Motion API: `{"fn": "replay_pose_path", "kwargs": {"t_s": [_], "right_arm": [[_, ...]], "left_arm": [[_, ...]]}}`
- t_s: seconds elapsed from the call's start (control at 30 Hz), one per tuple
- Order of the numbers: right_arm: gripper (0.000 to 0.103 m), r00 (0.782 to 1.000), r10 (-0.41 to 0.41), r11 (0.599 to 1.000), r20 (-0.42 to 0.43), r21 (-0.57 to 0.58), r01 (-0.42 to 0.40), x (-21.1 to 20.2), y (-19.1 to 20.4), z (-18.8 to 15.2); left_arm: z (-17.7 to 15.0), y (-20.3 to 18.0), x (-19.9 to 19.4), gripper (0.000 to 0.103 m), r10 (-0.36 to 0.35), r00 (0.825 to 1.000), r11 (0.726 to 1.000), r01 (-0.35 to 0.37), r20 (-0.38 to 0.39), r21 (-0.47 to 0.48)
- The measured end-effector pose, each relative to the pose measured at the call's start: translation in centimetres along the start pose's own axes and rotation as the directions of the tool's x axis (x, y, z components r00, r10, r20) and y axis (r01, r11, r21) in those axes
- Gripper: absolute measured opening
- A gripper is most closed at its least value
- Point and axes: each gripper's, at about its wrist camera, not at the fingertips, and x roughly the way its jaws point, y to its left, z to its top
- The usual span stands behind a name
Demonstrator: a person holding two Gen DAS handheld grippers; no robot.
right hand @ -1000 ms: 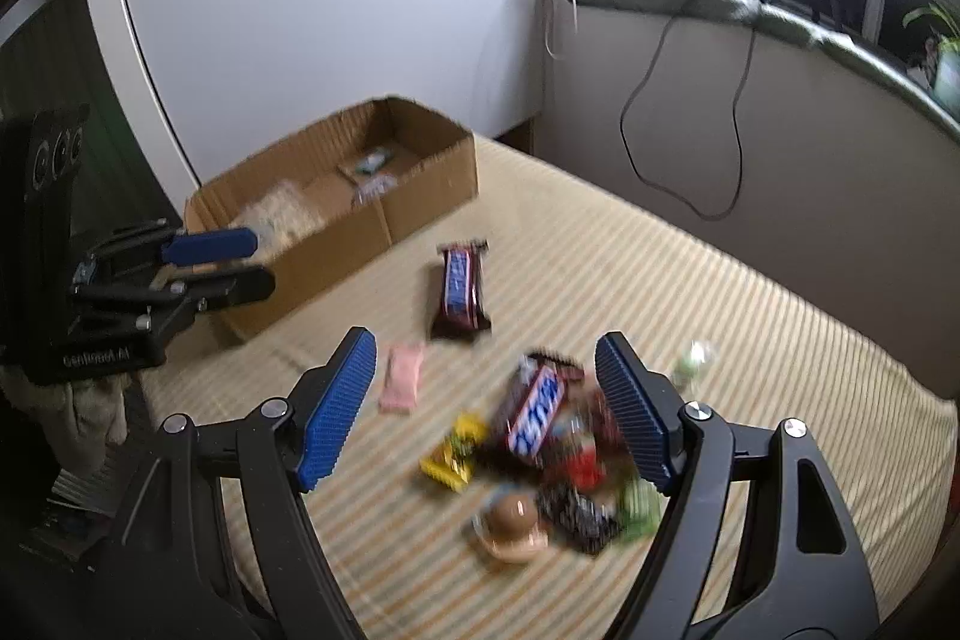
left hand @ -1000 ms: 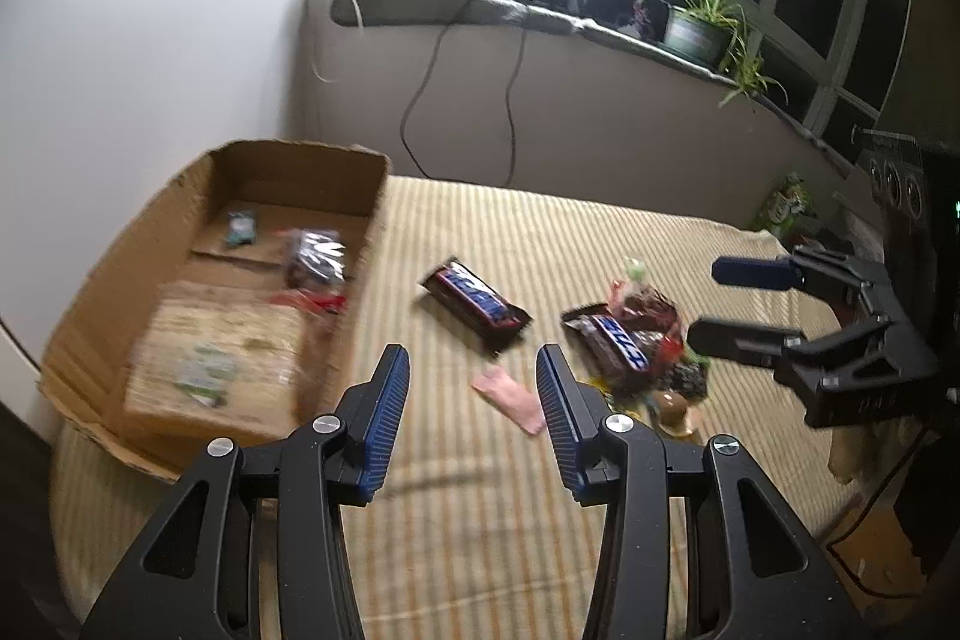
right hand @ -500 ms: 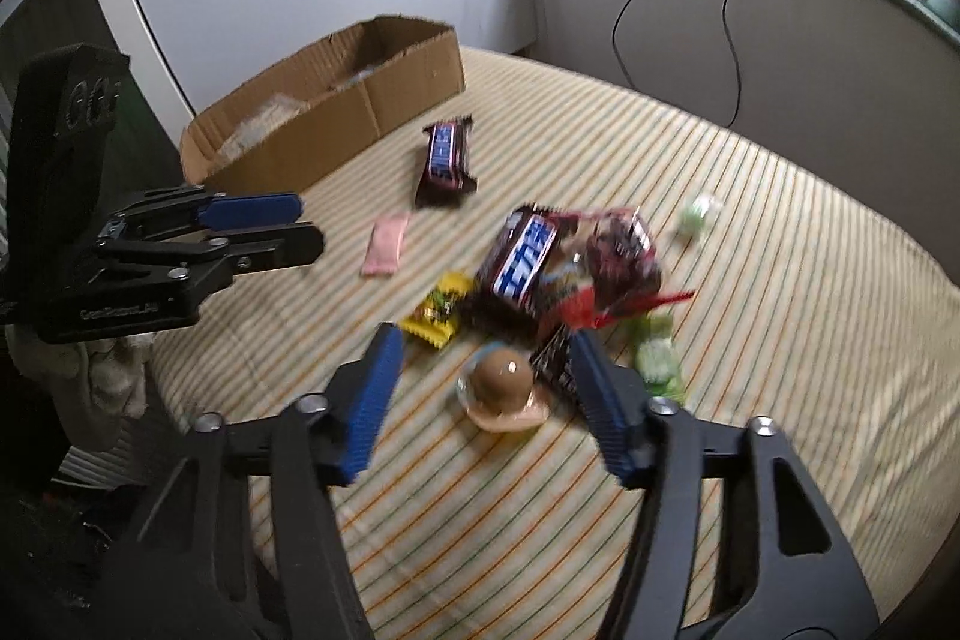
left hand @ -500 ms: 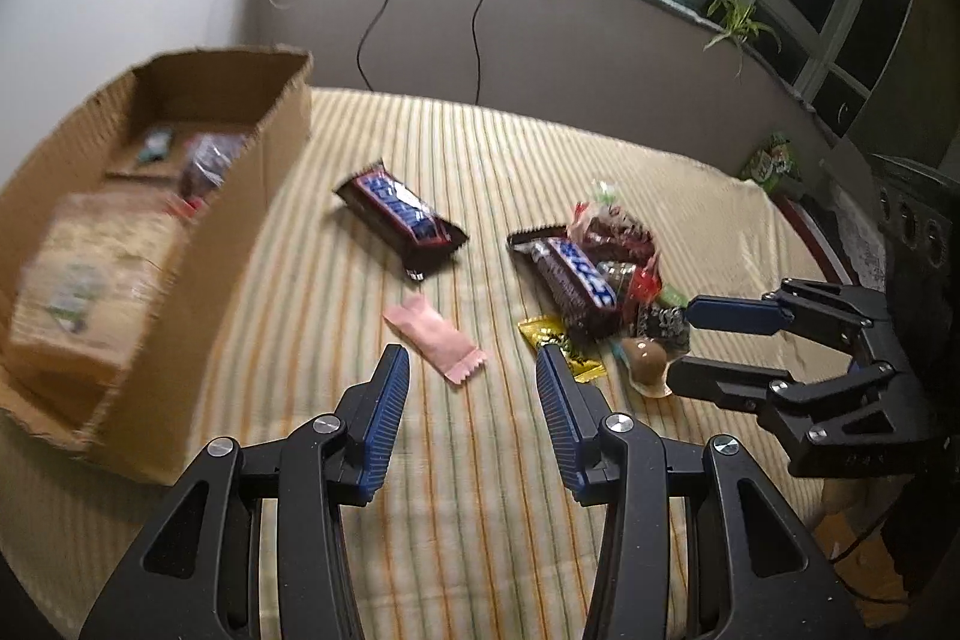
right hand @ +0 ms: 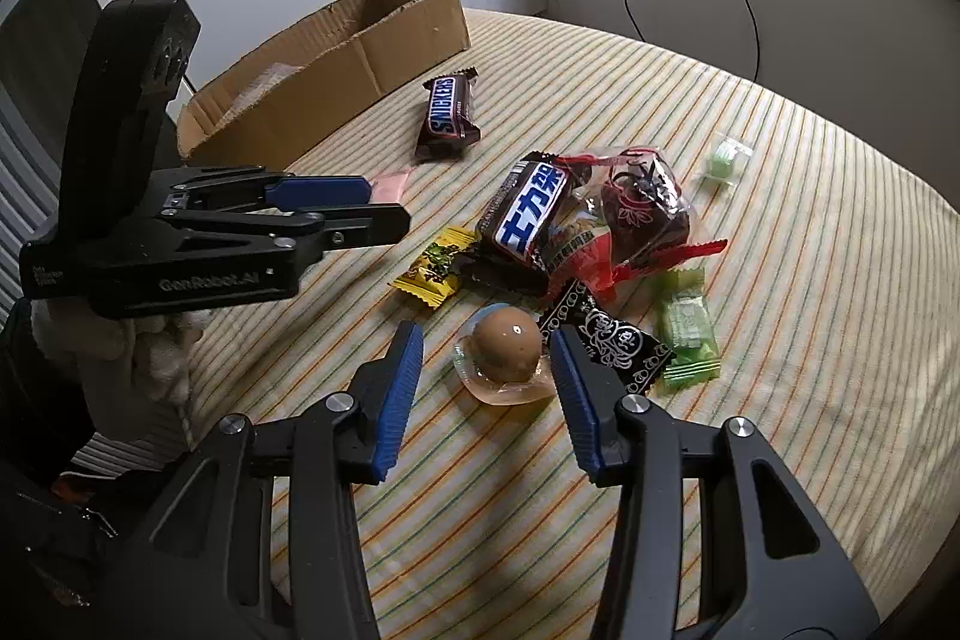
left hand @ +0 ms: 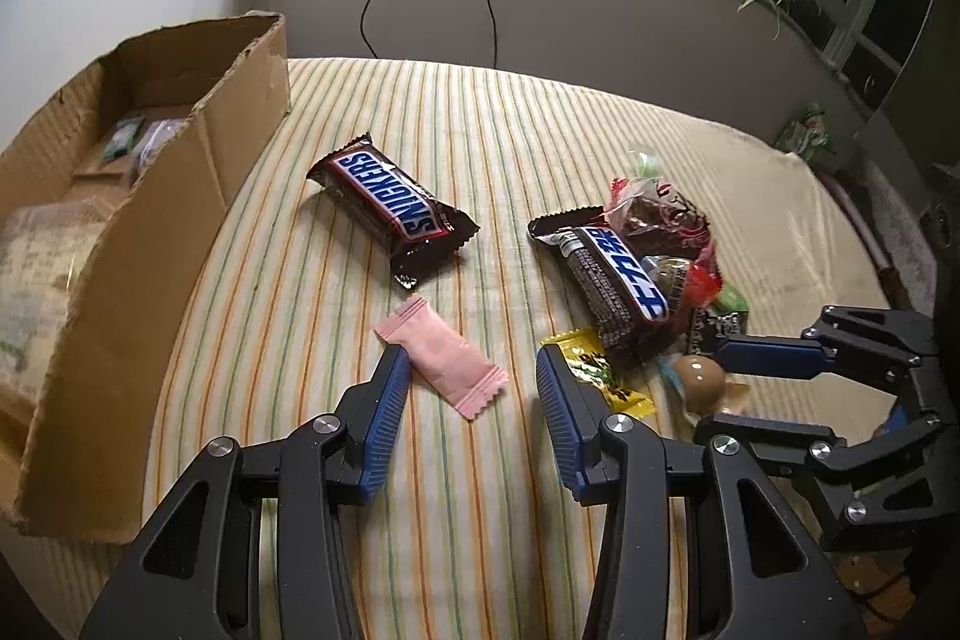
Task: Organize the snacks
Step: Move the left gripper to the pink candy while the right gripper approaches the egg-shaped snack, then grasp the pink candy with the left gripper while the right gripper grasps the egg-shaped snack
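Striped table (left hand: 480,112), cardboard box (left hand: 198,172) at its far left, already holding a few packets. Loose snacks lie between box and our right side: one Snickers bar (left hand: 390,208) alone nearest the box, a heap on the right topped by a second chocolate bar (right hand: 531,208) and a red-trimmed bag (right hand: 645,205).

Our left tongs (left hand: 471,382) stand part open, nothing gripped. The pink sachet (left hand: 441,358) lies just ahead of them, its near corner between the tips, its upper edge beside or touching the left finger; we cannot tell which. Long axis runs slantwise, from upper left to lower right, so the jaws meet it at an angle rather than square across its width.

Our right tongs (right hand: 486,352) have just been closing, and the jaws stand either side of the brown egg-shaped sweet (right hand: 504,349) in its clear wrapper. The right pad is at the wrapper's edge; a gap shows on the left, so we judge it not yet gripped.

Left hand is nearer the box; right sits at the heap.
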Motion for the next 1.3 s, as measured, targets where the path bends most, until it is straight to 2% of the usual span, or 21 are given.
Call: {"fn": "replay_pose_path", "kwargs": {"t_s": [0.3,0.37,0.6,0.7,0.77,0.87,1.07,1.2,1.27,1.3], "right_arm": [[0.042,1.0,0.004,1.0,-0.019,0.011,-0.004,1.1,-0.7,0.4],[0.04,1.0,-0.012,1.0,-0.027,0.004,0.012,1.5,-0.7,0.4],[0.034,1.0,-0.021,1.0,-0.021,-0.004,0.02,1.4,-0.5,0.4],[0.034,0.999,-0.032,0.999,-0.019,-0.014,0.032,1.1,-0.3,0.2],[0.034,0.999,-0.033,0.999,-0.018,-0.014,0.032,1.0,-0.3,0.1],[0.034,1.0,-0.028,1.0,-0.013,-0.007,0.028,0.7,-0.4,-0.1],[0.033,0.999,-0.03,1.0,-0.011,-0.009,0.03,0.8,-0.4,0.0],[0.033,0.999,-0.03,0.999,-0.013,-0.014,0.029,0.7,-0.4,-0.1],[0.033,0.999,-0.029,0.999,-0.014,-0.014,0.029,0.8,-0.4,0.0],[0.033,1.0,-0.028,1.0,-0.013,-0.013,0.028,0.8,-0.4,0.0]], "left_arm": [[0.5,-0.6,0.7,0.037,0.069,0.998,0.996,-0.069,0.008,0.052],[0.6,-0.6,0.8,0.031,0.083,0.996,0.995,-0.084,0.013,0.058],[0.5,-0.4,0.8,0.026,0.085,0.996,0.994,-0.087,0.024,0.06],[0.4,0.0,0.5,0.022,0.067,0.998,0.996,-0.068,0.021,0.053],[0.3,0.4,0.1,0.017,0.054,0.998,0.998,-0.055,0.018,0.042],[0.1,1.1,-0.3,0.015,0.029,0.999,0.999,-0.029,0.016,0.016],[0.0,2.2,-0.7,0.015,0.019,1.0,1.0,-0.018,0.02,-0.023],[0.1,2.8,-0.8,0.02,0.009,1.0,0.999,-0.008,0.015,-0.047],[0.3,2.8,-1.0,0.033,0.02,1.0,0.998,-0.019,0.019,-0.057],[0.4,2.8,-1.0,0.033,0.017,1.0,0.998,-0.016,0.021,-0.064]]}}
